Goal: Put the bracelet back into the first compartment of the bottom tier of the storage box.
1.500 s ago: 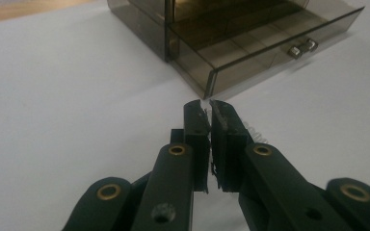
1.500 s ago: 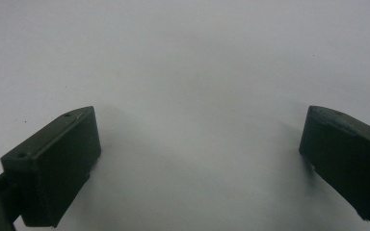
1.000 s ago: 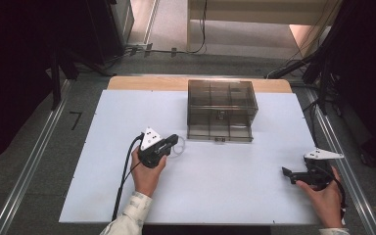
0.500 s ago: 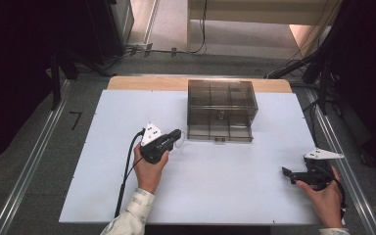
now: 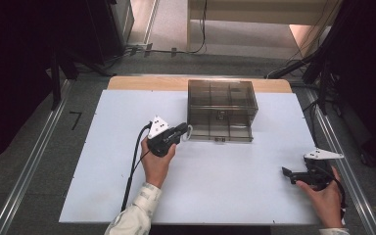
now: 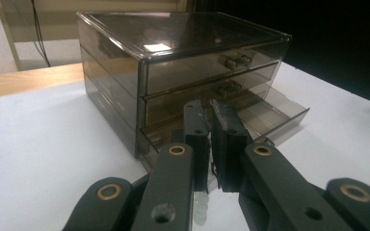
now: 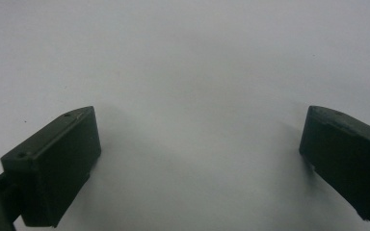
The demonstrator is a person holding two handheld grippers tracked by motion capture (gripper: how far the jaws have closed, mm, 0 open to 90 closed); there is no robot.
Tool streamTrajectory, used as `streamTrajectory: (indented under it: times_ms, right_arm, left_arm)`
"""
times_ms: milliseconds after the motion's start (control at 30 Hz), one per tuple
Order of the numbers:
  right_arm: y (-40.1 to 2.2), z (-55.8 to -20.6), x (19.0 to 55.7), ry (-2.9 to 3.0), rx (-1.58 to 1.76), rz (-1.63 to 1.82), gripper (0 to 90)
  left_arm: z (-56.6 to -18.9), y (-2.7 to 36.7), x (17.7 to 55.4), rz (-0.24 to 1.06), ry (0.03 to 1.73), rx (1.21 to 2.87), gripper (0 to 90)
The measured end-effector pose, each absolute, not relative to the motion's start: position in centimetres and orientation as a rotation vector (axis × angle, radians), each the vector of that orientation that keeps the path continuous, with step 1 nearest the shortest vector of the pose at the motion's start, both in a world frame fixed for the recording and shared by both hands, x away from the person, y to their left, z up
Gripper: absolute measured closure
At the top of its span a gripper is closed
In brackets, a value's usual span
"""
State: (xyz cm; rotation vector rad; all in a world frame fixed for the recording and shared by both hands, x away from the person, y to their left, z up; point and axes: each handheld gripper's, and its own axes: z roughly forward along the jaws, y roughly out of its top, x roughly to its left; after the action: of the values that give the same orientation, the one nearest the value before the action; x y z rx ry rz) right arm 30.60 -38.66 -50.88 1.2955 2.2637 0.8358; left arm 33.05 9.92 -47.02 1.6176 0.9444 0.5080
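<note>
A smoky transparent plastic three-drawer organiser box [image 5: 222, 109] stands at the far middle of the white tabletop [image 5: 103, 147], its bottom drawer [image 6: 270, 110] pulled partly out. The left gripper [image 5: 183, 133] sits just beside the box's front left corner; its jaws are narrowed on a small clear, thin item [image 6: 201, 210] that cannot be made out. The right gripper [image 5: 287, 173] rests near the tabletop's right edge, well apart from the box, jaws spread wide over bare surface

Smoky brown drawer box [image 5: 221, 110], white table [image 5: 235, 181].
</note>
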Motion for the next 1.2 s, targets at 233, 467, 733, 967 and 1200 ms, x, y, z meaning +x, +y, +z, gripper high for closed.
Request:
streamTrajectory:
  times_ms: [233,467,733,967,1200]
  right_arm:
    - [-38.7,-50.9,30.6,2.263,1.296,0.836,0.0]
    - [-38.6,-50.9,30.6,2.262,1.296,0.836,0.0]
    - [-38.6,-50.9,30.6,2.261,1.297,0.838,0.0]
    - [-38.6,-50.9,30.6,2.262,1.297,0.836,0.0]
    - [-38.6,-50.9,30.6,2.262,1.296,0.837,0.0]
  left_arm:
    - [-47.0,9.2,33.9,0.499,0.941,1.611,86.7]
    - [-46.9,8.5,34.7,0.498,0.936,1.601,86.7]
    - [-46.6,7.6,35.6,0.500,0.931,1.587,86.7]
    - [-46.9,6.7,36.5,0.496,0.931,1.594,87.4]
    - [-47.8,5.9,37.1,0.488,0.934,1.620,87.8]
